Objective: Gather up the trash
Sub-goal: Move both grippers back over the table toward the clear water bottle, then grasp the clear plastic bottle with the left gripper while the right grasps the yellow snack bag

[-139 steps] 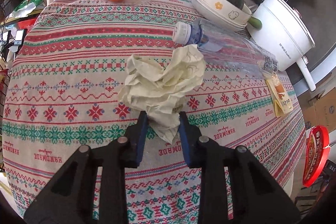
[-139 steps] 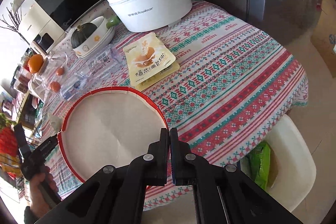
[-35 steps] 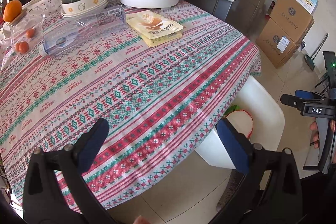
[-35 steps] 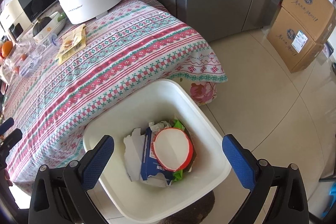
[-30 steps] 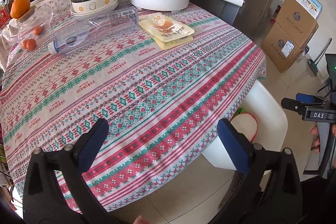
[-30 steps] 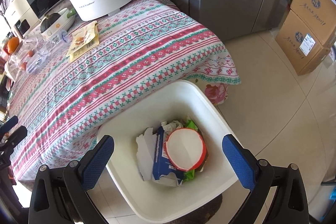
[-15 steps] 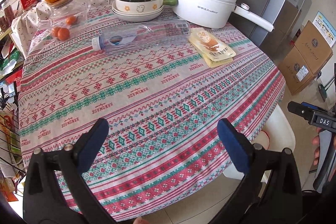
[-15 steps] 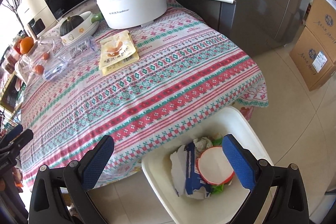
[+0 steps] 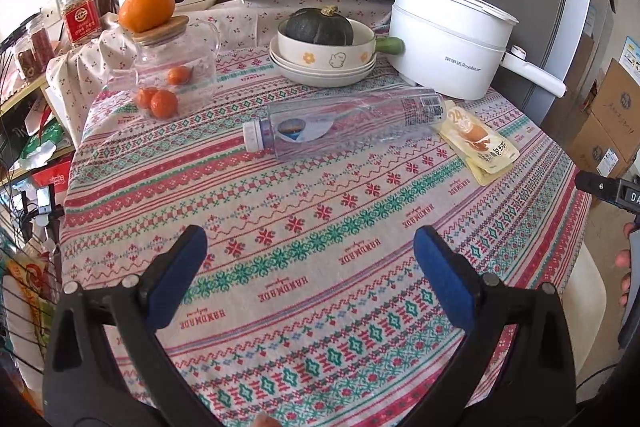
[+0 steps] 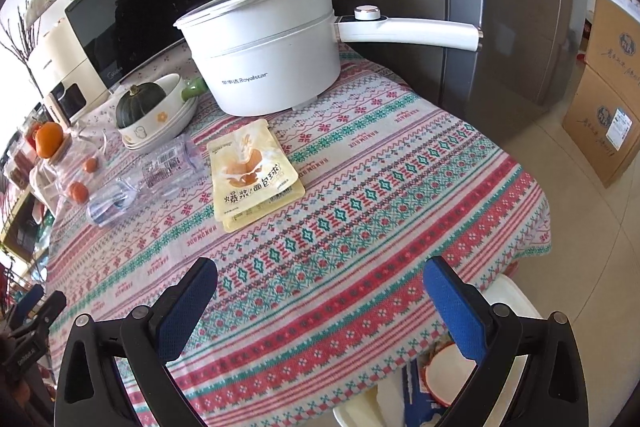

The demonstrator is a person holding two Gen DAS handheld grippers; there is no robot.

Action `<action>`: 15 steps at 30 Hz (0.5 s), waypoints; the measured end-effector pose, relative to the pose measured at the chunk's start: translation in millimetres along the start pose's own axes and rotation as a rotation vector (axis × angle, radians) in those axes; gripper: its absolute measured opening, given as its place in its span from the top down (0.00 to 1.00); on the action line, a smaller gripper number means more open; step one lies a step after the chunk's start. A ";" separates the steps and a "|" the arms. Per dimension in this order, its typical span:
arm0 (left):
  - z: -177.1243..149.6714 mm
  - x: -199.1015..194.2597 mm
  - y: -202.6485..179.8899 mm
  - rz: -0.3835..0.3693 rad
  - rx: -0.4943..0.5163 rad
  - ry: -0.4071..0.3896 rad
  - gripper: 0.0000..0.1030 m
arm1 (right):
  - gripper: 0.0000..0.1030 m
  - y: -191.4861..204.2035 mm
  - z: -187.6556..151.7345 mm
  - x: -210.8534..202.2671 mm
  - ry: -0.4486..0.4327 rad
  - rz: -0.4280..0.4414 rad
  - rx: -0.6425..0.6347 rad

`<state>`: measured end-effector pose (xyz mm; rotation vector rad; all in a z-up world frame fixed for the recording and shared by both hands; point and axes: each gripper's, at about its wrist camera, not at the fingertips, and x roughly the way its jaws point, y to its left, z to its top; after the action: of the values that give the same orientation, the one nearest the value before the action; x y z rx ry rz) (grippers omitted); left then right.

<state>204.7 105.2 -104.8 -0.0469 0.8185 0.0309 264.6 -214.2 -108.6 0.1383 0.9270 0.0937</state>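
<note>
On the tablecloth (image 9: 320, 227), clear crushed bottle (image 9: 344, 125) lies sideways.

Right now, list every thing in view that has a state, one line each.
left gripper: open, empty, above the tablecloth.
right gripper: open, empty.
plastic bottle: on its side, capped, looks empty.
snack packets: two stacked, lying flat.
electric pot: lid on, upright.
glass jar: lidded, an orange on top.
trash bin: open, trash inside.
</note>
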 end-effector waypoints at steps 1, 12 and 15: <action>5.0 4.5 -0.5 -0.024 0.026 0.000 0.01 | 0.00 2.9 3.8 7.3 0.010 -0.001 -0.015; 82.1 84.9 -53.4 -0.122 0.490 0.139 0.01 | 0.00 15.4 43.4 76.2 0.064 0.073 -0.112; 94.6 107.6 -50.8 -0.130 0.477 0.153 0.01 | 0.00 17.3 49.4 94.1 0.067 0.071 -0.134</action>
<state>349.5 60.6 -117.4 0.3508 0.9561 -0.2938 360.0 -187.8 -150.9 0.0440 0.9797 0.2268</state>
